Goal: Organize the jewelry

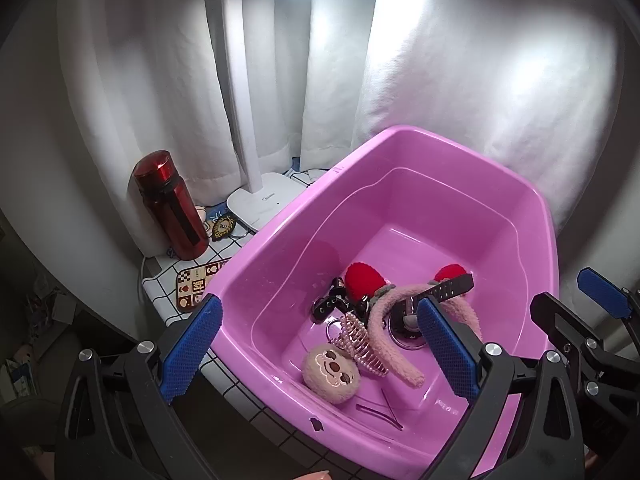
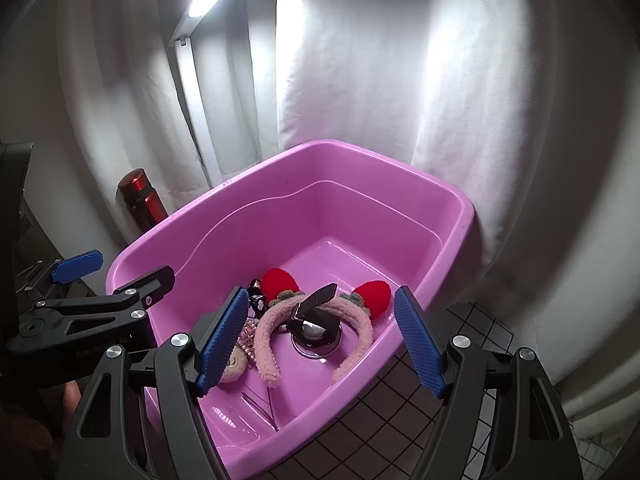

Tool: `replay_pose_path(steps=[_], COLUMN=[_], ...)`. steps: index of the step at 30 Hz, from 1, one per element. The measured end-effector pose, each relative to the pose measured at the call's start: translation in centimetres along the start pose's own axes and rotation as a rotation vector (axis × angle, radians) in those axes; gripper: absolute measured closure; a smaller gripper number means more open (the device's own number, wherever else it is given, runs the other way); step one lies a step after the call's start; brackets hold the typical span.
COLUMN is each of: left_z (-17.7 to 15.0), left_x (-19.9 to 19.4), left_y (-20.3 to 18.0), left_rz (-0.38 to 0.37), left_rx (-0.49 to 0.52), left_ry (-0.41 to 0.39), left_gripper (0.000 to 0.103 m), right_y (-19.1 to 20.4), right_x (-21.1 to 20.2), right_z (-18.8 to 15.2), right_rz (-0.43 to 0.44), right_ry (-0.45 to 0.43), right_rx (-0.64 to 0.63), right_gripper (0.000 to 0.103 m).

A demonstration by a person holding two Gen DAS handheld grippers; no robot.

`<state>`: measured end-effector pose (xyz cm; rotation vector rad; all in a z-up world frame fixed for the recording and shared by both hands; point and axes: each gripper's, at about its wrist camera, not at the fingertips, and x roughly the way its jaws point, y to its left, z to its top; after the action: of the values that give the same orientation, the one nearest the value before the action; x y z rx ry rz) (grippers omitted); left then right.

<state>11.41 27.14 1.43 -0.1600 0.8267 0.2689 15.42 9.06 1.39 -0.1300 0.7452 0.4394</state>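
Watch [image 2: 314,330] face half hidden under strap, headband [image 2: 280,320].

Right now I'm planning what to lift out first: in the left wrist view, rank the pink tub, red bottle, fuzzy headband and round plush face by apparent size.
1. pink tub, by far.
2. red bottle and fuzzy headband: comparable, and the bottle stands farther back, so unranked.
3. round plush face.
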Motion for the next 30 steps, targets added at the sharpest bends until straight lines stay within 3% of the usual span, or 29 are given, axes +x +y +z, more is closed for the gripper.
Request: replay_pose_path(steps=[30], left_z=[-0.25], left_x=[-0.56], left_y=[-0.42], left_rz=[-0.020], left_rx=[0.008], left_ry=[0.004], left_gripper=[0.007], right_y=[0.19], right_x=[-1.02], right_z=[-0.75], right_rz=[-0.015], right_ry=[0.006], right_rx=[-0.010], right_gripper=[0.031])
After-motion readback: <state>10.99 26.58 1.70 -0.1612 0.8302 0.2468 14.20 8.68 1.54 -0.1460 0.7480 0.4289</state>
